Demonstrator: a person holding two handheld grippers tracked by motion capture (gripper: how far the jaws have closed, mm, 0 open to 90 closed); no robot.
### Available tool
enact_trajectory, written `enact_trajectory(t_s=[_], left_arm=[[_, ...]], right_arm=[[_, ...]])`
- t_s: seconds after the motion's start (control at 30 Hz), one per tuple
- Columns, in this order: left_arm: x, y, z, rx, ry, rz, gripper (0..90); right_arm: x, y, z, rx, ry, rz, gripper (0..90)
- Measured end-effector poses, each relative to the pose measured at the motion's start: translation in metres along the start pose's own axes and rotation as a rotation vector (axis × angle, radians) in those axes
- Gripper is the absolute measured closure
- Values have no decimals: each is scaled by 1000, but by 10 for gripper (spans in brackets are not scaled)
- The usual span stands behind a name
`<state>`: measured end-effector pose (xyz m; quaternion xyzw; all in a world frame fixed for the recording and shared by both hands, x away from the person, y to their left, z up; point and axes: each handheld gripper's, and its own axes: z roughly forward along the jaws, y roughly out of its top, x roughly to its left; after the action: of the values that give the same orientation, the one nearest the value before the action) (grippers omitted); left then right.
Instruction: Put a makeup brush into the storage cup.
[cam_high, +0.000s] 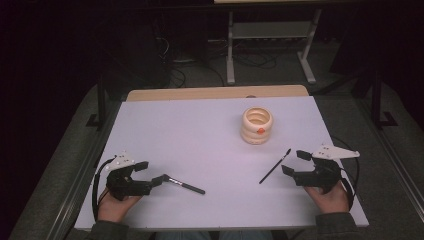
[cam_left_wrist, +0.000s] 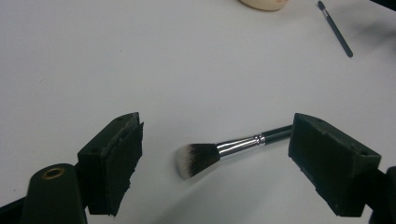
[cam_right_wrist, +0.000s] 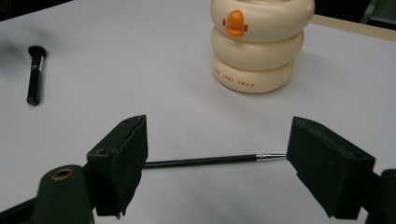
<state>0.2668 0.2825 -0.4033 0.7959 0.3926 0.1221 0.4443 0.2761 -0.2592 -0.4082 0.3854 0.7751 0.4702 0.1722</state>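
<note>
Black foam pads on your left gripper (cam_left_wrist: 215, 158) stand wide apart in the left gripper view, with nothing pressed between them. The fluffy black-handled makeup brush with a silver ferrule and white-tipped bristles (cam_left_wrist: 219, 151) lies flat on the white table (cam_left_wrist: 116, 60) between the jaws — its bristle head is in the open gap, while the far end of its handle passes behind one pad and is hidden there. Whether that pad touches the handle you cannot tell from this angle. In the high view the same brush (cam_high: 182, 184) lies just beside your left gripper (cam_high: 150, 172), its head near the jaw tips.

Your right gripper (cam_right_wrist: 217, 161) is likewise spread wide and grips nothing. The thin black pencil-like brush with a small metal collar (cam_right_wrist: 210, 160) lies on the table beyond the jaws; both of its ends run behind the pads, so its tip is cut off from sight. In the high view it (cam_high: 275, 166) rests at a slant, near your right gripper (cam_high: 292, 162) but apart from it.

The cream-coloured ribbed holder of three stacked rings with an orange mark (cam_right_wrist: 259, 44) stands upright farther back, well apart from both brushes — its rim is cropped at the top of the right gripper view, and its small printed lettering is hard to read.
</note>
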Motion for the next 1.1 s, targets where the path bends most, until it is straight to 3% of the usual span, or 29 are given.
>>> enact_trajectory(t_s=[1.1], left_arm=[[-1,0,-1,-3,8,8,171]], right_arm=[[5,13,5,22,38,-15,175]])
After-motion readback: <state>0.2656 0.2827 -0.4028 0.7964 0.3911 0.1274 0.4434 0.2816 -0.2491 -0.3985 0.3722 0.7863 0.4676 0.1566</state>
